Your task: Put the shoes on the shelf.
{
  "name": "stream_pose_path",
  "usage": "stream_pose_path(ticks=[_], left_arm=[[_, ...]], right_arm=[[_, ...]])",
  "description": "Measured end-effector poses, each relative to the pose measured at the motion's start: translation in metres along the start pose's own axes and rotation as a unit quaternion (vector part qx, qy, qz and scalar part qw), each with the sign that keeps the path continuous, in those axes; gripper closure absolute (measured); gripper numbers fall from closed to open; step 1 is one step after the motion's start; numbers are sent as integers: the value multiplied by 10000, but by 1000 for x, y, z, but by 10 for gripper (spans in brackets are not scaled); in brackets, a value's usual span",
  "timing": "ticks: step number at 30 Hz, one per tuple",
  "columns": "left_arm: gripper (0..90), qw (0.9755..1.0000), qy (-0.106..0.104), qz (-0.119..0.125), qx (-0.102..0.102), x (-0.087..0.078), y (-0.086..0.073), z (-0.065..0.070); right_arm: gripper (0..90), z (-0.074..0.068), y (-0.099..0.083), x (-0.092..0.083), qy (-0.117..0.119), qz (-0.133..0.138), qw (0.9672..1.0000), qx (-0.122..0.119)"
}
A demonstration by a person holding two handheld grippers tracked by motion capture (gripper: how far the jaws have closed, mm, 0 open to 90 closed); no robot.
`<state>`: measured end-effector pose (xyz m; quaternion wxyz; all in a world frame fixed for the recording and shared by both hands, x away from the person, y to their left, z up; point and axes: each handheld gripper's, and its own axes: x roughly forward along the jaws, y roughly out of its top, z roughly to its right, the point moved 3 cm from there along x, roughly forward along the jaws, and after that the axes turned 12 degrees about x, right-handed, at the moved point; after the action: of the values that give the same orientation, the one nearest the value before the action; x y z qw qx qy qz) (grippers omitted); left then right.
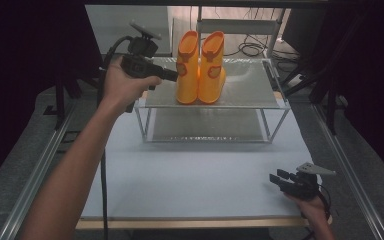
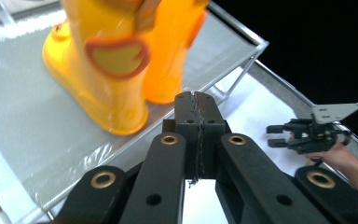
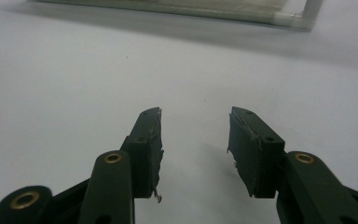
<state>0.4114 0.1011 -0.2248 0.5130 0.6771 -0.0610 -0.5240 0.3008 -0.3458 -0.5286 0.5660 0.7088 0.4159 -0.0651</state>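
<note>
1. Two boots (image 1: pixel 200 67) upright side by side on the upper shelf (image 1: pixel 245 92) of a rack at the desk's (image 1: pixel 195 175) far side.
2. Left gripper (image 1: pixel 172 76) just left of the boots.
3. Right gripper (image 1: pixel 276 180) at the desk's near right corner, well apart.

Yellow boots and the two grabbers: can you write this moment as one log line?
boots: upright pair on rack top shelf | left gripper: shut, empty, beside boots | right gripper: open, empty, near table front edge

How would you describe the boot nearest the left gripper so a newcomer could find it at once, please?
On the wire rack at the table's far side stand two orange boots. It is the left boot, beside the shut left gripper, unlike its twin, the right boot.
</note>
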Motion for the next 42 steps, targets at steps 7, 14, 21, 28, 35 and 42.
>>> stream_pose_path(ticks=[7, 14, 21, 28, 35, 42], left_arm=[[899, 9994, 6, -195, -283, 32, -26, -19], [900, 9989, 27, -317, -358, 43, -35, -29], [895, 9972, 202, -456, -552, 62, -47, -48], [893, 9946, 363, -476, -854, 89, -55, -66], [896, 9930, 386, -492, -1003, 107, -57, -71], [898, 9922, 308, -470, -1116, 116, -52, -65]], right_arm=[[541, 1, -1, 0, -14, -35, 10000, 6], [540, 3, -1, 0, -28, -52, 10000, 9], [541, 2, -2, 1, -19, -51, 10000, 24], [541, 4, -3, 2, -35, -80, 10000, 39], [540, 7, -3, 2, -58, -68, 9999, 57], [541, 7, -3, 2, -64, -74, 9999, 59]])
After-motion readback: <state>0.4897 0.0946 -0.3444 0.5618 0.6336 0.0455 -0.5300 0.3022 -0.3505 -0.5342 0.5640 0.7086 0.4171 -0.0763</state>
